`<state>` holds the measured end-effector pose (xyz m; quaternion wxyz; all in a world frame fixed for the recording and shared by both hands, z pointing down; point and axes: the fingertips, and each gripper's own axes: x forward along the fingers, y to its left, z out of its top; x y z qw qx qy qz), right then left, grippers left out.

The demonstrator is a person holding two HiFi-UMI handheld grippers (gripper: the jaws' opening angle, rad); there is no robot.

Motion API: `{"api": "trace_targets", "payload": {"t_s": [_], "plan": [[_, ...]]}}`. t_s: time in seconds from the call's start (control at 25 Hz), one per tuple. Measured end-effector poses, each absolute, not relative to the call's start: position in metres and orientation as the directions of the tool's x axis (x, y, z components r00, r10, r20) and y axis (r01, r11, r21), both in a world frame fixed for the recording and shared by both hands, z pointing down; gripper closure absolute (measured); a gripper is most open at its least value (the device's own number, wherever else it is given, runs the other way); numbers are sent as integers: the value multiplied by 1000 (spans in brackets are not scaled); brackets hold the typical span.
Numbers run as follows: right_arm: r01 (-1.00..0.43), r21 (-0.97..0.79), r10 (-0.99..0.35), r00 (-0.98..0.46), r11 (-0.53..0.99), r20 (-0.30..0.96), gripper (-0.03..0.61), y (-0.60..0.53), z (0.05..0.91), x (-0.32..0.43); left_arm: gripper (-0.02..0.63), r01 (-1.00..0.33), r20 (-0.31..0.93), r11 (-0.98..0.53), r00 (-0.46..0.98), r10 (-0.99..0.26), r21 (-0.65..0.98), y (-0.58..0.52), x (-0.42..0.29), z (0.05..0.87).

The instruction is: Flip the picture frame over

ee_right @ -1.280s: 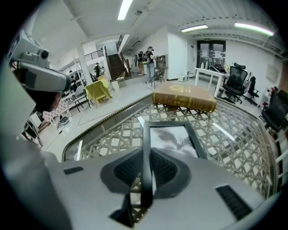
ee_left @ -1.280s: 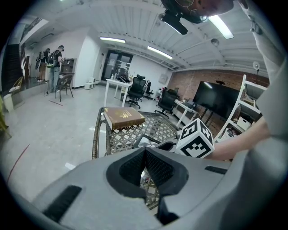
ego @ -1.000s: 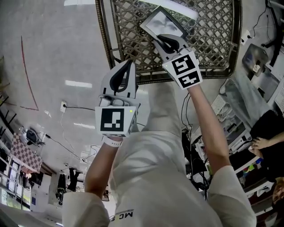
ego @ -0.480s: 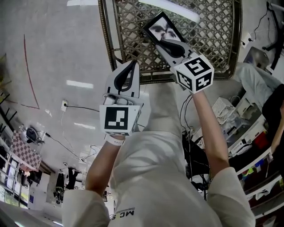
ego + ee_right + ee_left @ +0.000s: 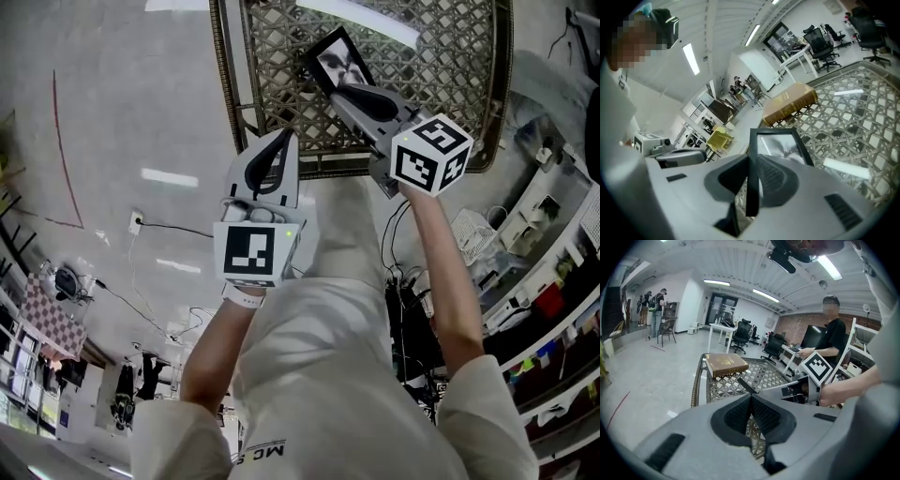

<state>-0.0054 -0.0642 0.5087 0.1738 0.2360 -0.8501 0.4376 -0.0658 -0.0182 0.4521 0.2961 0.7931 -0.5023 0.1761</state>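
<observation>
Pinching the picture frame (image 5: 338,58) by its black edge, the jaws of the right gripper (image 5: 352,92) are noted holding it tilted over the woven surface (image 5: 450,56); those of the left gripper (image 5: 278,142) are pressed together, empty.

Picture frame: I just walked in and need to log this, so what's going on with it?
A person holds a gripper in each hand. The right gripper is shut on one edge of the black picture frame, holding it tilted over the woven table, photo side showing, not yet flipped. The left gripper is shut and empty, near the table's rim. A brown book lies farther back.
</observation>
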Motion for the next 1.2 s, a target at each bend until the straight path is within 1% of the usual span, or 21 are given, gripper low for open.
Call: {"api": "trace_targets", "payload": {"t_s": [0.12,0.4,0.84,1.2], "plan": [[-521,-705,-231,-851,482,471,504,-62,504,-9,589,-902,578,-320,431,-693,290,-18,-65,452],[-409,-843,-210,-911,350,355,503,-62,493,-17,589,-907,580,-311,421,-698,285,-19,-66,452],[-265,-945,-156,-959,193,237,503,-54,497,-22,589,-915,587,-288,401,-703,281,-17,-66,452],[-207,-969,-134,-973,137,189,503,-56,505,-20,589,-922,593,-269,386,-707,279,-21,-60,454]]}}
